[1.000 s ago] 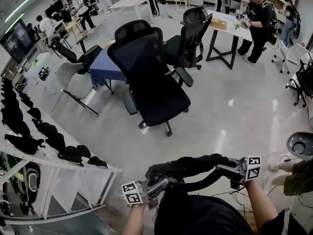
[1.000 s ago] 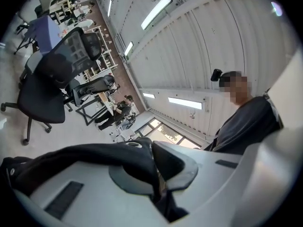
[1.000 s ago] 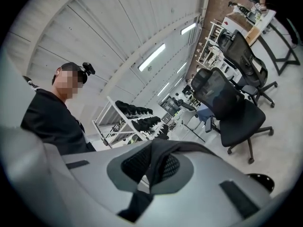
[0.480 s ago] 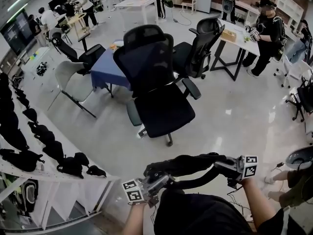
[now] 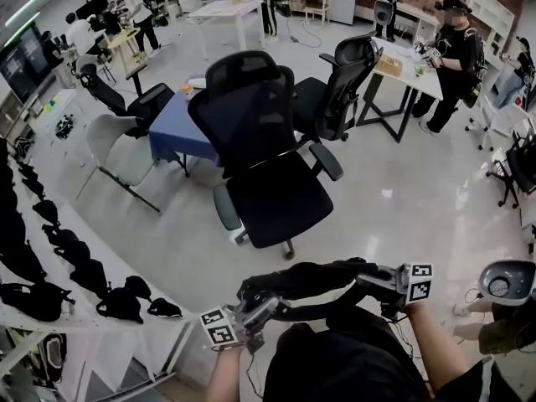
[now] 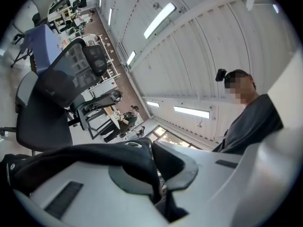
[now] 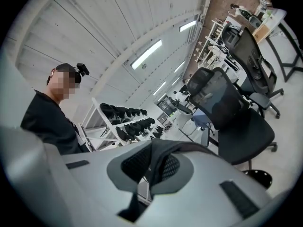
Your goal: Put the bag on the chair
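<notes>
Pinching the black bag (image 5: 314,276) tight, stretched between left claw (image 5: 270,307) and right claw (image 5: 364,279), to keep from dropping it. Facing the office chair (image 5: 276,199) ahead of both claws, seat bare for the bag.

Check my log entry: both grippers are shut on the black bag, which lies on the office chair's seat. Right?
No: the head view shows the bag held in the air short of the chair. The left gripper and right gripper are shut on it.

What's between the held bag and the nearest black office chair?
Only bare floor. The head view shows nothing standing between the bag and the chair.
</notes>
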{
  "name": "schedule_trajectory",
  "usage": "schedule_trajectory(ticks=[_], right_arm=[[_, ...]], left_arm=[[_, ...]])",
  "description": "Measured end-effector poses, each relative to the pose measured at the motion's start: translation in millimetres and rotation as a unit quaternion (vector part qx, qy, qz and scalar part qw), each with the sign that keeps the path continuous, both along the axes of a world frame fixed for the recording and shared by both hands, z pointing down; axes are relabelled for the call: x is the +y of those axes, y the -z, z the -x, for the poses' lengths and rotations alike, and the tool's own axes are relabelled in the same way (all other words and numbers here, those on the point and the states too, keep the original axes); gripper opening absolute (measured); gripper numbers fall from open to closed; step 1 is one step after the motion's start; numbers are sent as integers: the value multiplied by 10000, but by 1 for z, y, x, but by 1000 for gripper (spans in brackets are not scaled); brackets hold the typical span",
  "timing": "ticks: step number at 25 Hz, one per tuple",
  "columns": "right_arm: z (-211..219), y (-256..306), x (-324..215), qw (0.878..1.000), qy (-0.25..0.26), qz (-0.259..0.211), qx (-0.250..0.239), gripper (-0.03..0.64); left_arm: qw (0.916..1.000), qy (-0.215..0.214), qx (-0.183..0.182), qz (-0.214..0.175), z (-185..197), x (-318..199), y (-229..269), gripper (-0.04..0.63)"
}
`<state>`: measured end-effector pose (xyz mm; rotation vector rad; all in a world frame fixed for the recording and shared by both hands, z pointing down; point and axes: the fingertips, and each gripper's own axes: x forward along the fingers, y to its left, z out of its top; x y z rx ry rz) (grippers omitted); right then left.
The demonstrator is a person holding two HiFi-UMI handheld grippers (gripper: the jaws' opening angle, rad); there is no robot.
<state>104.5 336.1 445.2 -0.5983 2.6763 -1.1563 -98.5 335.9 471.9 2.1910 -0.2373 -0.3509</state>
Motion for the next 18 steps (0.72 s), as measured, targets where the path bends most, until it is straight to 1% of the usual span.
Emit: schedule_trajectory(ticks=[4, 7, 13, 18], right_arm=[[-1, -4, -21, 10000, -56, 21, -50, 5], [-5, -9, -41, 10000, 27, 55, -77, 5], [-24, -17, -97, 9973, 677, 93, -251, 5], [-39, -24, -160, 9918, 1261, 95, -177, 5]], left_arm=[[9999, 88, -50, -21, 1, -18, -2, 20], [9998, 169, -123, 6, -5, -35, -5, 20], [9985, 476, -269, -3, -22, -80, -7, 20], [9947, 958, -280, 257, -35, -130, -16, 20]])
